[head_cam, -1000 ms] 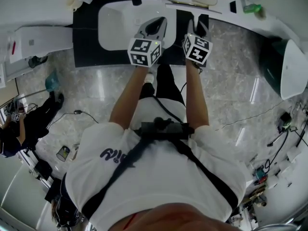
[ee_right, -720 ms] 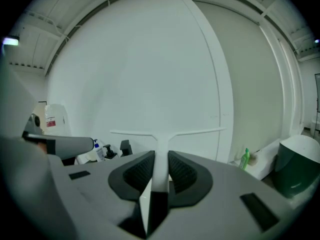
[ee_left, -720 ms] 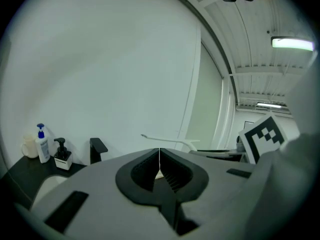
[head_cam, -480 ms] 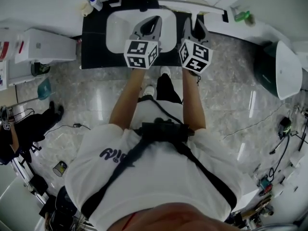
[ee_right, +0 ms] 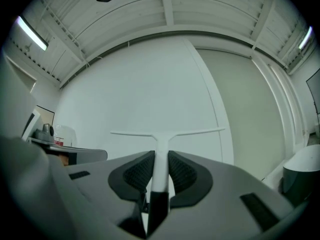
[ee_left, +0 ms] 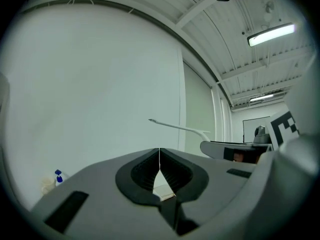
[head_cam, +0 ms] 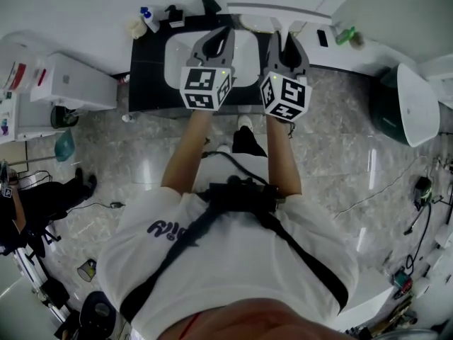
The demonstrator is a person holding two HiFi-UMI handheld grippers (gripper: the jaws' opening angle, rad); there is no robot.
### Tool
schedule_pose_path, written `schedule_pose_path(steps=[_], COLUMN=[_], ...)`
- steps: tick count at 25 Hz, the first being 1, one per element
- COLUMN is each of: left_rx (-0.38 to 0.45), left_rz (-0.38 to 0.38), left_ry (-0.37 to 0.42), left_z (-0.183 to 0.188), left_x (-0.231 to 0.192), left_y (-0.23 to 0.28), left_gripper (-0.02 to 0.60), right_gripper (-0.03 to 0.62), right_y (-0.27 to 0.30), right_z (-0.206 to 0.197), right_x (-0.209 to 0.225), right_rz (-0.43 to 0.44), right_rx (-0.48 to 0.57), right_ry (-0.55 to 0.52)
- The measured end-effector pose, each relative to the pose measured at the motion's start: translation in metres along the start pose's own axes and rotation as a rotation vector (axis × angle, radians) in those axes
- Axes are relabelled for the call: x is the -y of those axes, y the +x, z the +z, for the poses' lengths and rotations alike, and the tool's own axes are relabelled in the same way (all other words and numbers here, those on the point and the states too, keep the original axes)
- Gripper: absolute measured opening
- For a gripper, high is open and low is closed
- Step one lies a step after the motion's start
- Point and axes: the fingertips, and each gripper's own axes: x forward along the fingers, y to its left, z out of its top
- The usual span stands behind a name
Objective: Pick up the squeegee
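The squeegee [ee_right: 159,154] is white, with a straight handle and a thin T-shaped blade across the far end. My right gripper [ee_right: 160,159] is shut on its handle and holds it level, blade toward the white wall. In the head view the blade [head_cam: 277,10] shows as a white bar beyond my right gripper [head_cam: 284,40]. My left gripper [head_cam: 216,42] hangs beside it to the left. In the left gripper view my left gripper [ee_left: 159,154] is shut with its jaws meeting and nothing between them, and the squeegee blade [ee_left: 179,128] shows to the right.
Below both grippers lie a black counter [head_cam: 147,73] and a white sink [head_cam: 177,54]. A spray bottle [head_cam: 147,15] stands at its back left and a green bottle [head_cam: 345,35] on the ledge to the right. A white cabinet [head_cam: 71,82] is left, a dark bin [head_cam: 400,105] right, and a person [head_cam: 32,204] far left.
Both grippers have risen well above the sink, the right one carrying the squeegee up with it. The counter now looks smaller and farther below them.
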Motion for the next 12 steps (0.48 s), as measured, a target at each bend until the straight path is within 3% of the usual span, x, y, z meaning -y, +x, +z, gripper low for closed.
schedule_pose_path(steps=[12], left_rx=[0.04], left_rz=[0.007], left_ry=[0.027], left_z=[0.018], left_x=[0.004], left_y=[-0.034], left_gripper=[0.011], right_gripper=[0.095], right_y=[-0.031], right_z=[0.013], right_x=[-0.018], right_rz=[-0.014], right_rx=[0.019], right_ry=[-0.036])
